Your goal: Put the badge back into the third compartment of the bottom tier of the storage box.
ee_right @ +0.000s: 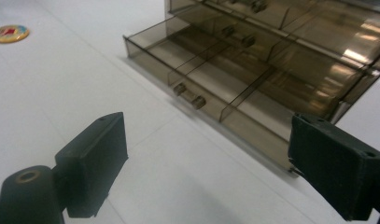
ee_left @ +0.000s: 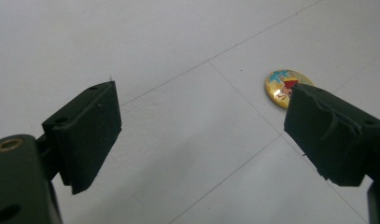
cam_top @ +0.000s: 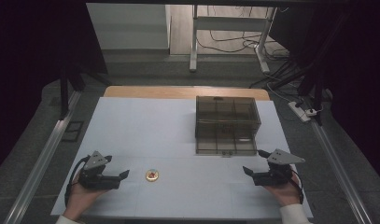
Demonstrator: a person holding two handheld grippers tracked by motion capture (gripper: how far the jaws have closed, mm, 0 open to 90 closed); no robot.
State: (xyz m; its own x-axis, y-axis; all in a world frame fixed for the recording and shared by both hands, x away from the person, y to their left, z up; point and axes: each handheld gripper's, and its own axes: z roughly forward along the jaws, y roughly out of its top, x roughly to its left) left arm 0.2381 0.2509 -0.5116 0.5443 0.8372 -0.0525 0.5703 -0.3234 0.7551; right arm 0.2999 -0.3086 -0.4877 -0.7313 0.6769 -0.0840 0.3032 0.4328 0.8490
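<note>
Two grippers sit near your edge of the white table [cam_top: 131,121], with lots of bare room between them. Your left gripper [cam_top: 123,176] is wide open, holding nothing; the round badge [cam_top: 151,175] lies just right of it. Your right gripper [cam_top: 247,171] is wide open too, near the smoky drawer box [cam_top: 227,116], whose pulled-out drawer [cam_top: 226,144] looks bare inside.

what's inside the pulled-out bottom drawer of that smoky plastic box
The open drawer of the tinted box shows bare compartments split by dividers, nothing lying in them. The part tucked under the box is too dim to judge.
</note>
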